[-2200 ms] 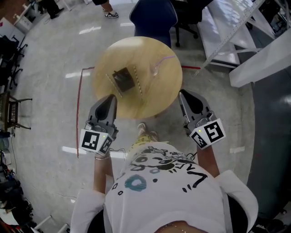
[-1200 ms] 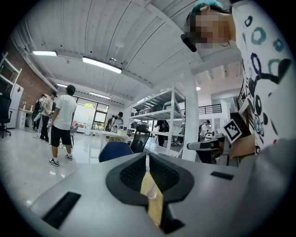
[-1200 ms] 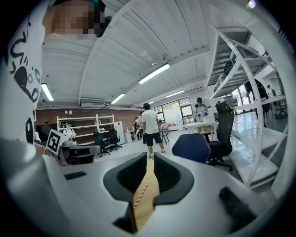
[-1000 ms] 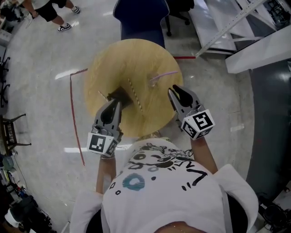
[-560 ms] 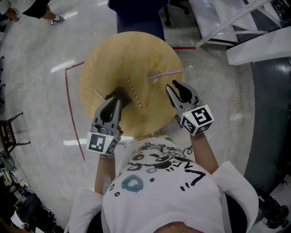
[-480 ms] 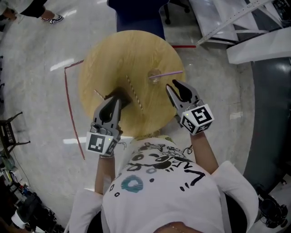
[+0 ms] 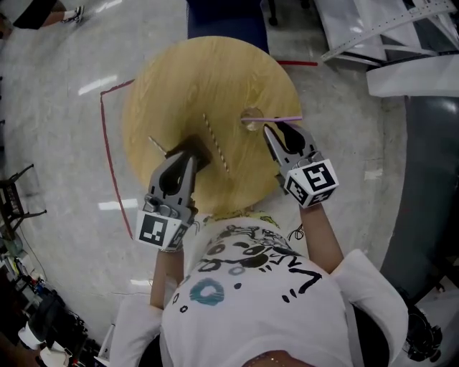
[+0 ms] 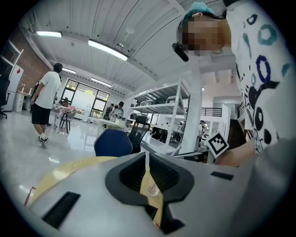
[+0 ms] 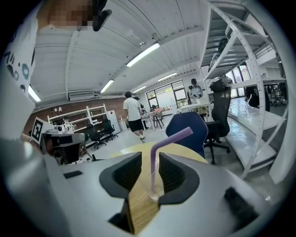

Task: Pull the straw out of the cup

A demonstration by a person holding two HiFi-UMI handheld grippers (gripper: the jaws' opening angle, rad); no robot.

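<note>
The left gripper point(image 7: 186, 160) is held over the near edge of the round wooden desk point(image 7: 215, 72). Its fingers are parted by only a narrow gap, and nothing is gripped between them. A dark flat thing point(image 7: 199, 148) is partly covered by its tips; what it is cannot be told. The right gripper point(image 7: 277, 130) is held over the desk's right side with its fingers set moderately apart and nothing clasped.

Just beyond the right fingertips a clear cup point(image 7: 251, 119) is seen upright on the desk. A purple straw point(image 7: 281, 119) is stood in it, its top bent away to the right. In the right gripper view the straw point(image 9: 152, 162) is lined up with the gap, untouched by either finger. A thin pale stick point(image 7: 215, 142) is laid near the desk's middle. Behind the desk a blue chair point(image 7: 226, 18) is placed.
</note>
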